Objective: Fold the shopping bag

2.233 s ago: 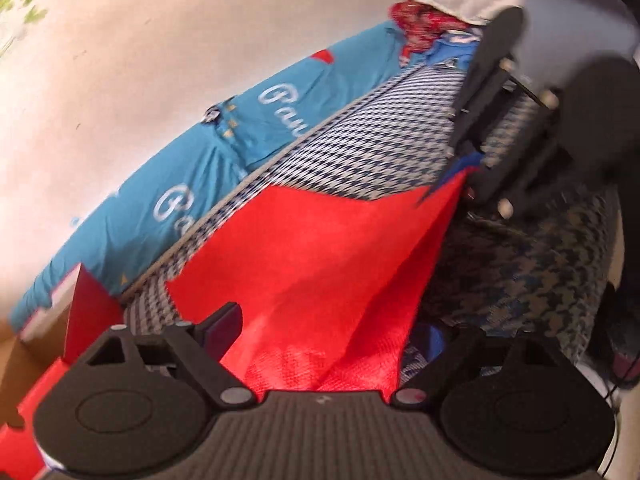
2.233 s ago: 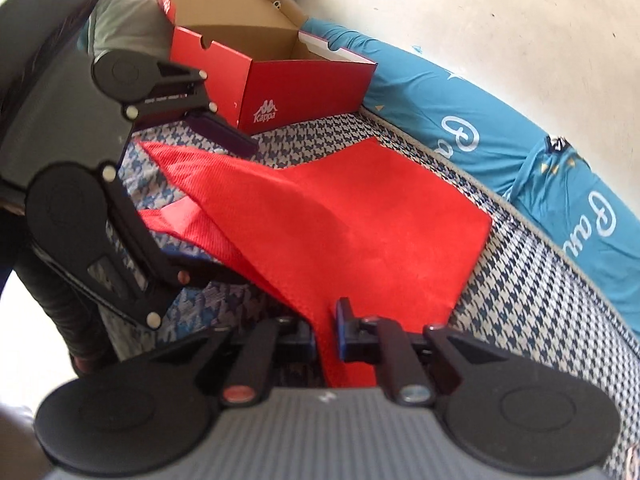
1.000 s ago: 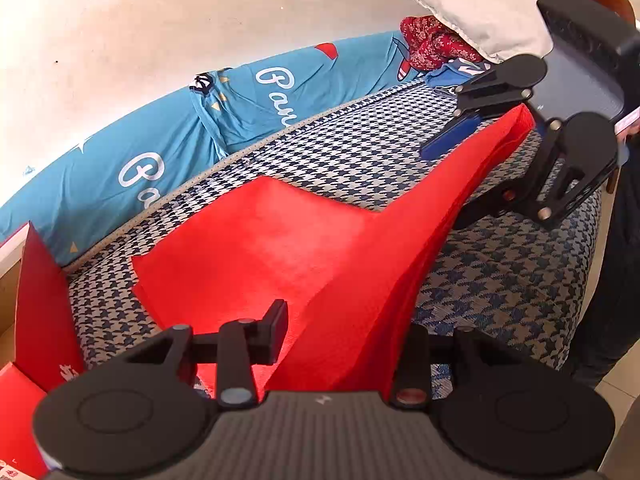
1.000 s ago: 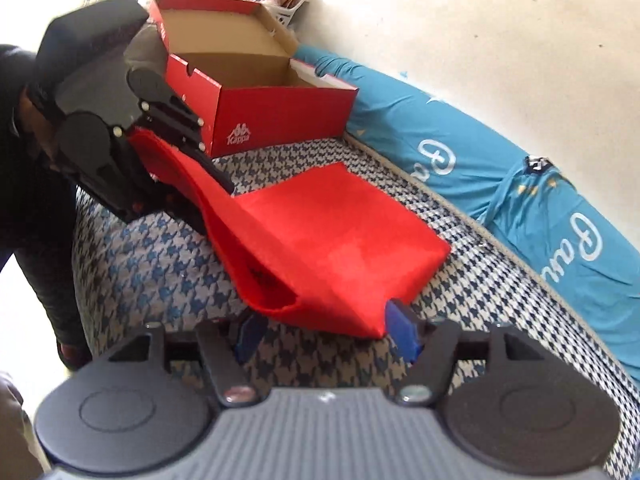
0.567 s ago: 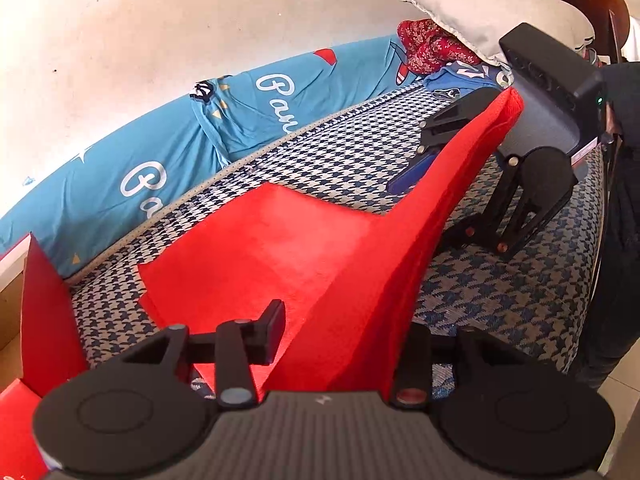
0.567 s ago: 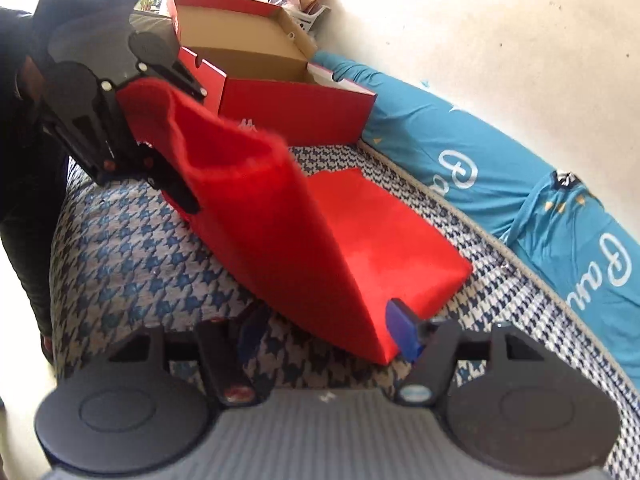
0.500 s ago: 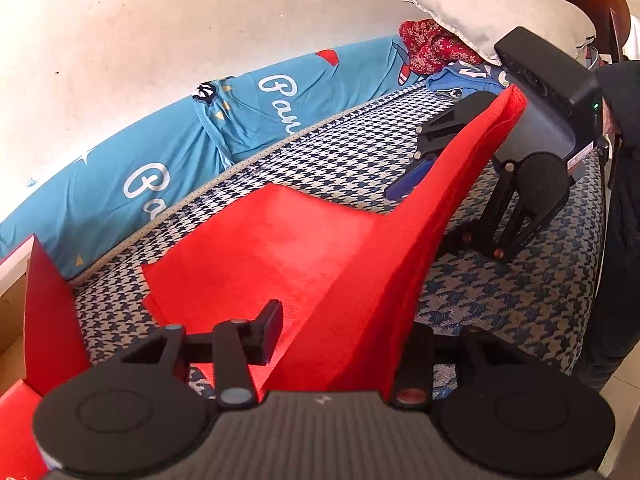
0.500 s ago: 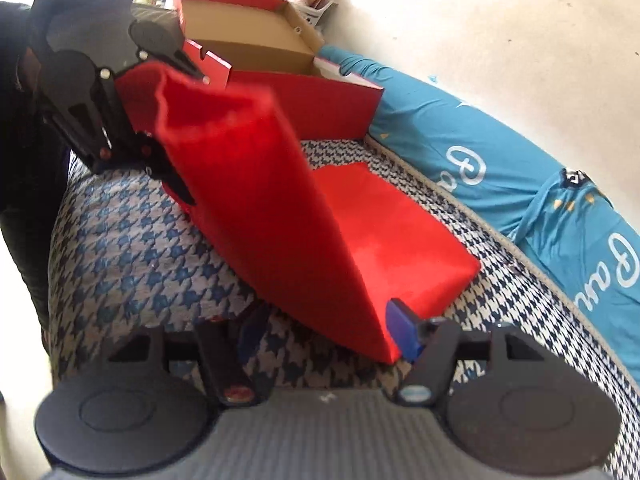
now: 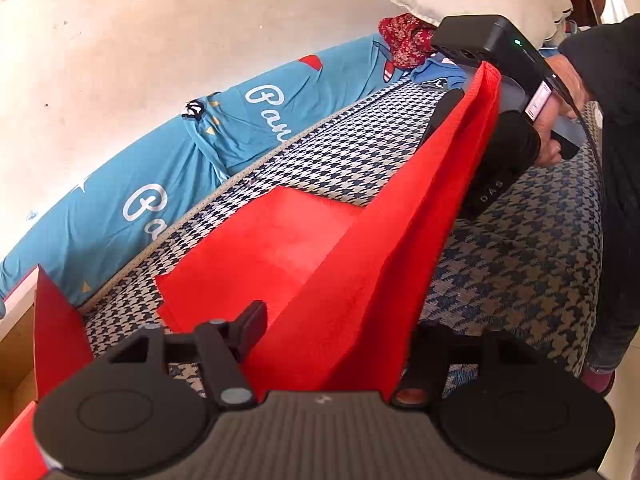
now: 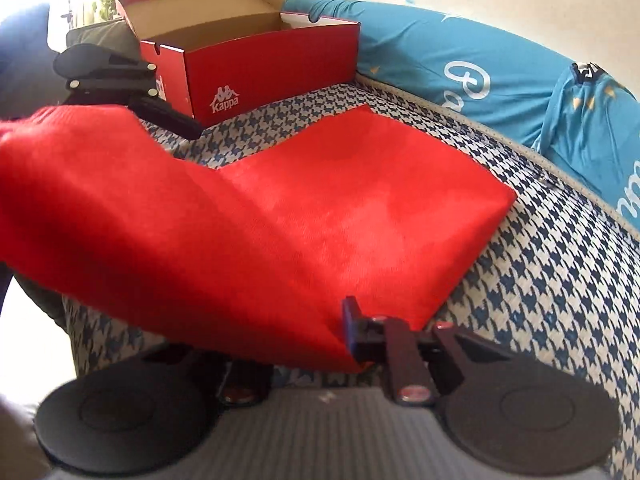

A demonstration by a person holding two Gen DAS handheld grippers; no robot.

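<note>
Both grippers lift one edge of the red shopping bag (image 10: 320, 216) off the houndstooth bed (image 10: 540, 280): left gripper (image 9: 332, 344) and right gripper (image 10: 296, 344) pinch fabric. Behind, the red shoebox (image 10: 256, 52) stands open, its interior apparently empty.

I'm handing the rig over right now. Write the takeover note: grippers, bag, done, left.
Left gripper: shut on the bag's near edge, lifted.
Right gripper: shut on the other end of that edge, also lifted.
Bag: far half flat on the bed; near half raised between the grippers. Shoebox sits open behind it.
Done: edge gripped and raised.
Left: carry it over the flat half, lay it down, release, then likely fold again.
</note>
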